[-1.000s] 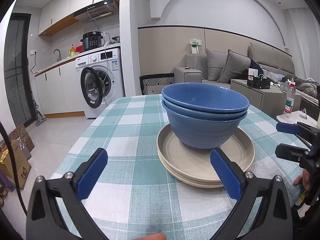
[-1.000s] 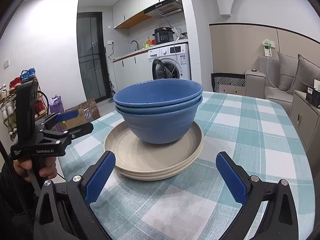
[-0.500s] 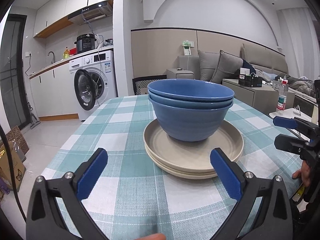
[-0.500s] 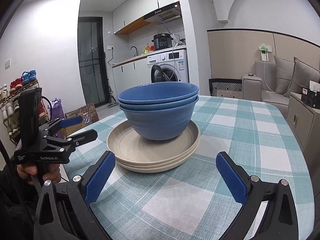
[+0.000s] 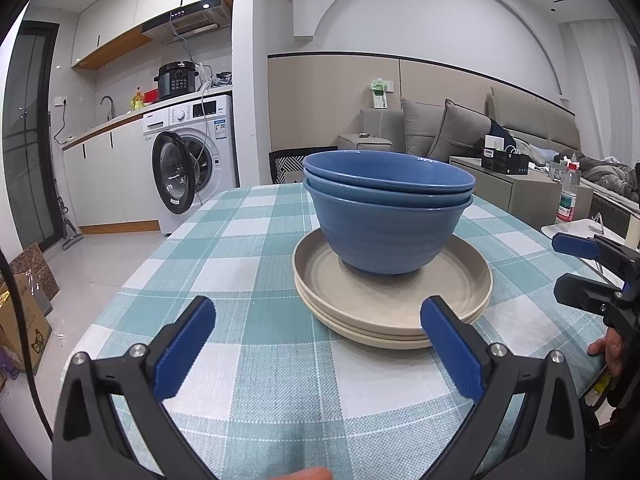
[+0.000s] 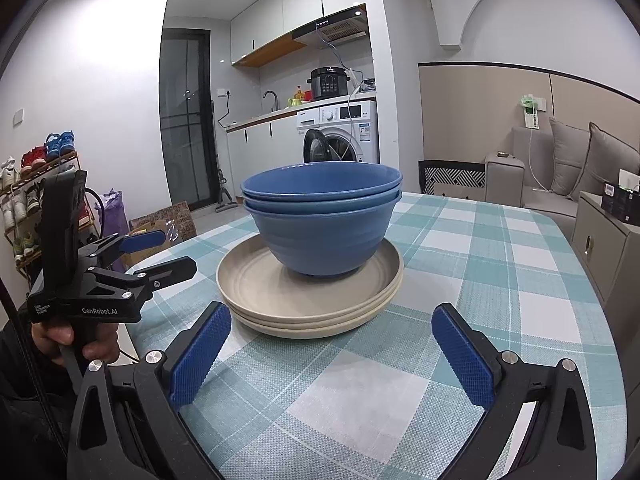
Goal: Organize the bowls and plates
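Observation:
A nested stack of blue bowls point(image 5: 386, 236) sits on a stack of beige plates point(image 5: 456, 292) in the middle of the checked table. The right wrist view shows the same bowls point(image 6: 320, 240) and plates point(image 6: 256, 288). My left gripper point(image 5: 317, 314) is open just in front of the plates' near rim, touching nothing. My right gripper point(image 6: 330, 316) is also open and empty, a short way from the plates. Each gripper shows in the other's view: the right gripper point(image 5: 560, 266) at the table's right edge, the left gripper point(image 6: 176, 252) at the left, both held by hands.
A teal-and-white checked cloth point(image 5: 248, 240) covers the table, whose edges fall away close on both sides. Beyond it stand a washing machine point(image 5: 188, 168), a sofa point(image 5: 448, 132) and a low cabinet point(image 6: 604, 248). Cardboard boxes point(image 5: 24, 304) and a shoe rack point(image 6: 28, 184) are on the left.
Both grippers have drawn back a little from the stack and levelled, so the bowls and plates look smaller and farther. Both stayed open. The stack has not moved.

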`<state>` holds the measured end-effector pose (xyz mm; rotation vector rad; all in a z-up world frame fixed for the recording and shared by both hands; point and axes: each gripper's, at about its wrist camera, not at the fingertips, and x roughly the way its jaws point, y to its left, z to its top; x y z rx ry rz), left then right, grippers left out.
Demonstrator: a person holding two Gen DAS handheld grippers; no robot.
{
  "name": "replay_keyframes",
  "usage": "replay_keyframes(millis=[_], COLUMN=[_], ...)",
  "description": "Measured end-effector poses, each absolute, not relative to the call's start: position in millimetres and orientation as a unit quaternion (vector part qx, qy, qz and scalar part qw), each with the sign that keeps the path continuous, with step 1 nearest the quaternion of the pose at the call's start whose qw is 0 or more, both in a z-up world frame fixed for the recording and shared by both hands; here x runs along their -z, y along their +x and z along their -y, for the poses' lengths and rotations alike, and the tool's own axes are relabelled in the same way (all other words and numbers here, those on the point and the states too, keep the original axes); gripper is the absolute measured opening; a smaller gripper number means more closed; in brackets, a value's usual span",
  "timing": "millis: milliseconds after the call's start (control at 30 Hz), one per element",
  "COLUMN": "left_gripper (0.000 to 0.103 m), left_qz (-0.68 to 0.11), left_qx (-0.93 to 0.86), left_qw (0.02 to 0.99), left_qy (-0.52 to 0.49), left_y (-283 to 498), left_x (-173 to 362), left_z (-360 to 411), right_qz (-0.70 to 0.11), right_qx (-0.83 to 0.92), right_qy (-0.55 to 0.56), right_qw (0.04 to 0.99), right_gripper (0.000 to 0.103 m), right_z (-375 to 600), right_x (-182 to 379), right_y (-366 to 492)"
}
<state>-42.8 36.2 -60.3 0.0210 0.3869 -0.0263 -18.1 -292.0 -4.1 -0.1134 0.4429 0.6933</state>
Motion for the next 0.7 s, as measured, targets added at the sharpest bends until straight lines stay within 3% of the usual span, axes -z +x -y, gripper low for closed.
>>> replay_keyframes(millis=[700], left_gripper=[0.103], left_qz=[-0.196], left_qx=[0.01], left_qw=[0.981], left_qy=[-0.005], left_y=[-41.1], left_x=[63.2], left_z=[-42.8], right_qz=[-0.216], right_qx=[-0.341], right_qy=[-0.055], right_qw=[0.913], right_gripper=[0.102], right_z=[292.0], right_x=[5.9], right_y=[-18.3])
